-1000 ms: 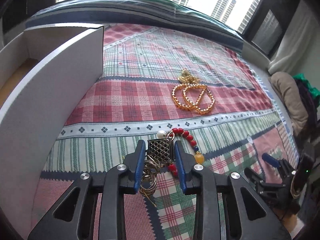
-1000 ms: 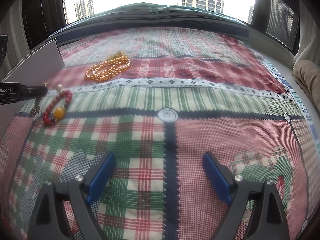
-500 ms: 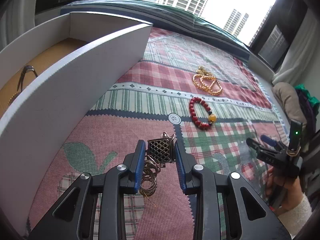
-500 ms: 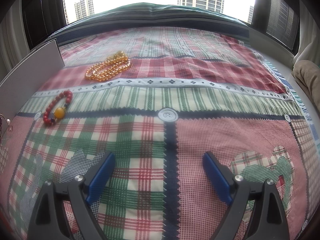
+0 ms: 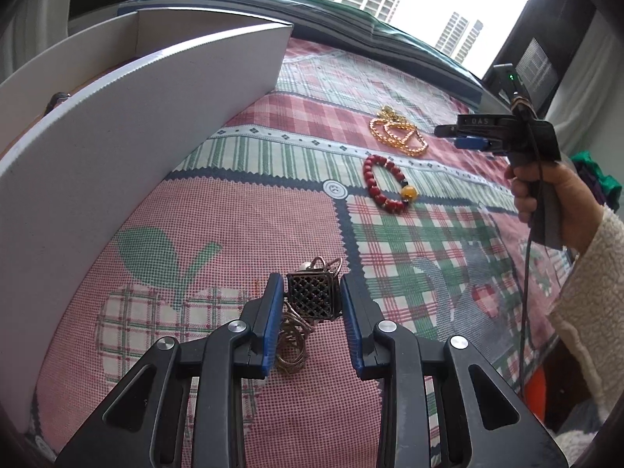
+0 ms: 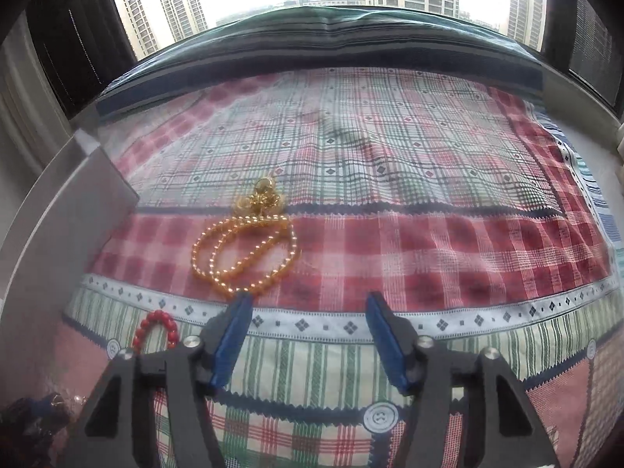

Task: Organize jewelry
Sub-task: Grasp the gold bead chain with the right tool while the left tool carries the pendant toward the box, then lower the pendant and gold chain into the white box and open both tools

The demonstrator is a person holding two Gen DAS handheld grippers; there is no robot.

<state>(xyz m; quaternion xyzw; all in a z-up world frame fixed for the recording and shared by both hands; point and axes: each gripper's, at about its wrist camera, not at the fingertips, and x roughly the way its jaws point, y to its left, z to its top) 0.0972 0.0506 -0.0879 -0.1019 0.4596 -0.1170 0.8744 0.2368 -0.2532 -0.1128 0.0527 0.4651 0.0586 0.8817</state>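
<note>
My left gripper (image 5: 312,292) is shut on a dark lattice cube pendant (image 5: 313,299) whose coiled chain (image 5: 291,345) hangs below, held above the patchwork bedspread. A red bead bracelet (image 5: 386,183) with a yellow bead lies farther off; its edge shows in the right wrist view (image 6: 156,325). A gold bead necklace (image 5: 397,136) lies beyond it and sits just ahead of my right gripper (image 6: 308,314), which is open and empty. The right gripper also shows in the left wrist view (image 5: 464,136), held in a hand above the necklace.
A white open box (image 5: 136,124) stands at the left, its wall (image 6: 58,214) also at the left of the right wrist view. A dark item (image 5: 56,98) lies inside it. The plaid bedspread (image 6: 390,156) runs to a window sill.
My left gripper has pulled back toward me with the pendant, away from the red bracelet. My right gripper has moved forward over the bed and now hovers near the gold necklace.
</note>
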